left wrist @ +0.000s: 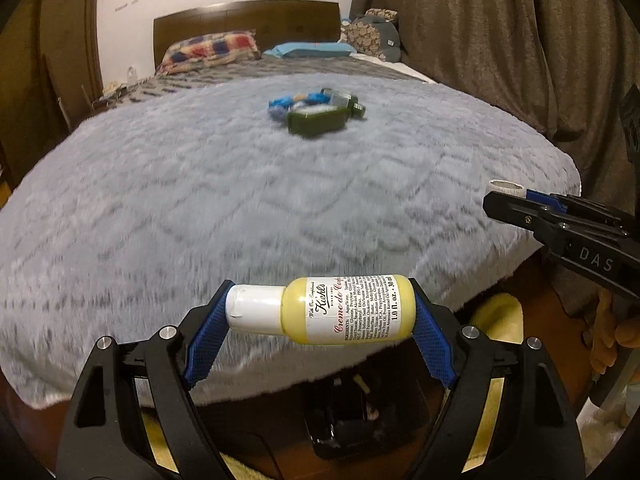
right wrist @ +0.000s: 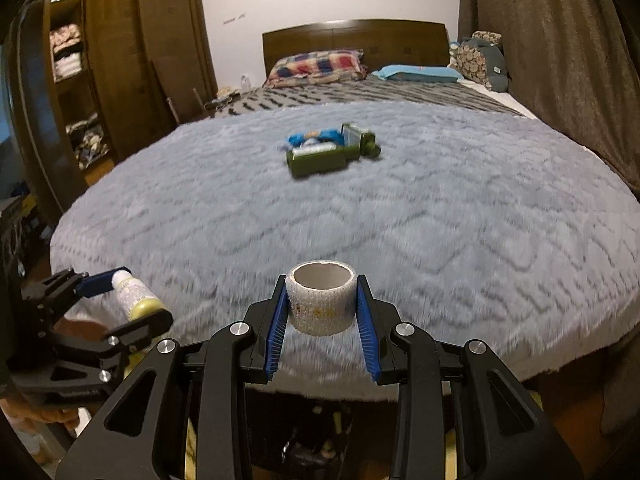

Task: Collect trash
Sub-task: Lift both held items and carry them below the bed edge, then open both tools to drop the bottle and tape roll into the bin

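Observation:
My left gripper (left wrist: 320, 308) is shut on a small yellow lotion bottle (left wrist: 336, 310) with a white cap, held sideways over the near edge of the bed. My right gripper (right wrist: 322, 304) is shut on a white tape roll (right wrist: 320, 304), also at the bed's near edge. Each gripper shows in the other's view: the right gripper (left wrist: 496, 196) at the right, the left gripper (right wrist: 132, 300) at the lower left. A dark green bottle (right wrist: 318, 160), a second green bottle (right wrist: 360, 140) and a blue wrapper (right wrist: 308, 138) lie together mid-bed; the same pile (left wrist: 316, 112) shows in the left wrist view.
A fluffy grey blanket (right wrist: 440, 220) covers the bed. Pillows (right wrist: 320, 64) and a wooden headboard (right wrist: 356, 36) are at the far end. A wardrobe (right wrist: 120, 60) stands at the left, curtains (right wrist: 560, 60) at the right. A dark container (left wrist: 352, 420) with yellow edges sits on the floor below the grippers.

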The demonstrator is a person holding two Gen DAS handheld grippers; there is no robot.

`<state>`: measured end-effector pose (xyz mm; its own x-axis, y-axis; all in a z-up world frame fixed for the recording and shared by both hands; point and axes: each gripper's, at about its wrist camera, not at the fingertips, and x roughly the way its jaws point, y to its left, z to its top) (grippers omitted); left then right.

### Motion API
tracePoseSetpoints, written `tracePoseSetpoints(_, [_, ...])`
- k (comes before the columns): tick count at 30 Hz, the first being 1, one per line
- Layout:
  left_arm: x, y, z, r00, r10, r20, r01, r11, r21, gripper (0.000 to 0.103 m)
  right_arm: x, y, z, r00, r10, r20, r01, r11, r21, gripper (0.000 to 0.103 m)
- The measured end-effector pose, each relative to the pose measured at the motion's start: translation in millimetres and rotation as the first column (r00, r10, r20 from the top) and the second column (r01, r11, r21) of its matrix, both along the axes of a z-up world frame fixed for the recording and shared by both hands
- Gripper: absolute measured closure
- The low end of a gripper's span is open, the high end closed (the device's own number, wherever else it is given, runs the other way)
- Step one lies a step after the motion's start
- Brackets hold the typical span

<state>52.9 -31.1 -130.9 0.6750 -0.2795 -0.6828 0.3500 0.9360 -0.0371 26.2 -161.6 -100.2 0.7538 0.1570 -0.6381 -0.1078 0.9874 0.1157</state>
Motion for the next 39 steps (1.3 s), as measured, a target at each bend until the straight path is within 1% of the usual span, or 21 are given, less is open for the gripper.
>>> tracePoseSetpoints(3, [-8.1, 0.9, -16.2, 0.999, -0.007, -0.032, 0.007, 1.0, 0.005, 0.024, -5.9, -2.2, -17.4, 0.999, -0.006, -0.042, 0.006, 1.0, -0.002, 0.069])
tracePoseSetpoints(6, [-11.8, -2.4, -37.0, 0.997, -0.019, -0.077, 0.02, 1.0, 0.014, 0.024, -7.8, -5.4, -40.4, 0.995, -0.01, -0.103, 0.01, 1.0, -0.001, 0.069])
tracePoseSetpoints(12, [-10.7, -9.5, -80.7, 0.985, -0.031, -0.172, 0.035, 0.999, 0.022, 0.024, -7.5, -5.2, -85.6, 0.978, -0.017, -0.209, 0.013, 1.0, -0.016, 0.069])
tracePoseSetpoints(16, [-8.3, -14.1, -108.5, 0.973, -0.034, -0.226, 0.044, 0.998, 0.036, 0.024, -4.8, -2.8, -106.2, 0.965, -0.013, -0.261, 0.011, 1.0, -0.009, 0.069])
tracePoseSetpoints(24, [-2.6, -14.3, -155.0, 0.947, -0.025, -0.319, 0.045, 0.997, 0.056, 0.024, 0.3, 8.5, -150.6, 0.926, 0.015, -0.378, -0.009, 1.0, 0.018, 0.069])
tracePoseSetpoints(28, [1.6, -11.7, -180.2, 0.928, -0.011, -0.371, 0.042, 0.996, 0.075, 0.024, 2.0, 11.5, -168.5, 0.906, 0.024, -0.423, -0.007, 0.999, 0.042, 0.069])
tracePoseSetpoints(32, [3.8, -10.2, -198.8, 0.91, -0.004, -0.415, 0.042, 0.996, 0.082, 0.024, 8.9, 10.0, -187.7, 0.878, 0.026, -0.479, 0.014, 0.997, 0.08, 0.069])
tracePoseSetpoints(35, [4.5, -9.0, -209.1, 0.898, -0.008, -0.439, 0.05, 0.995, 0.084, 0.024, 12.7, 7.9, -198.4, 0.864, 0.028, -0.503, 0.023, 0.995, 0.096, 0.069])
tracePoseSetpoints(39, [7.5, -13.2, -213.9, 0.888, -0.017, -0.459, 0.065, 0.994, 0.09, 0.024, 14.4, 10.4, -206.2, 0.855, 0.035, -0.517, 0.024, 0.994, 0.108, 0.068])
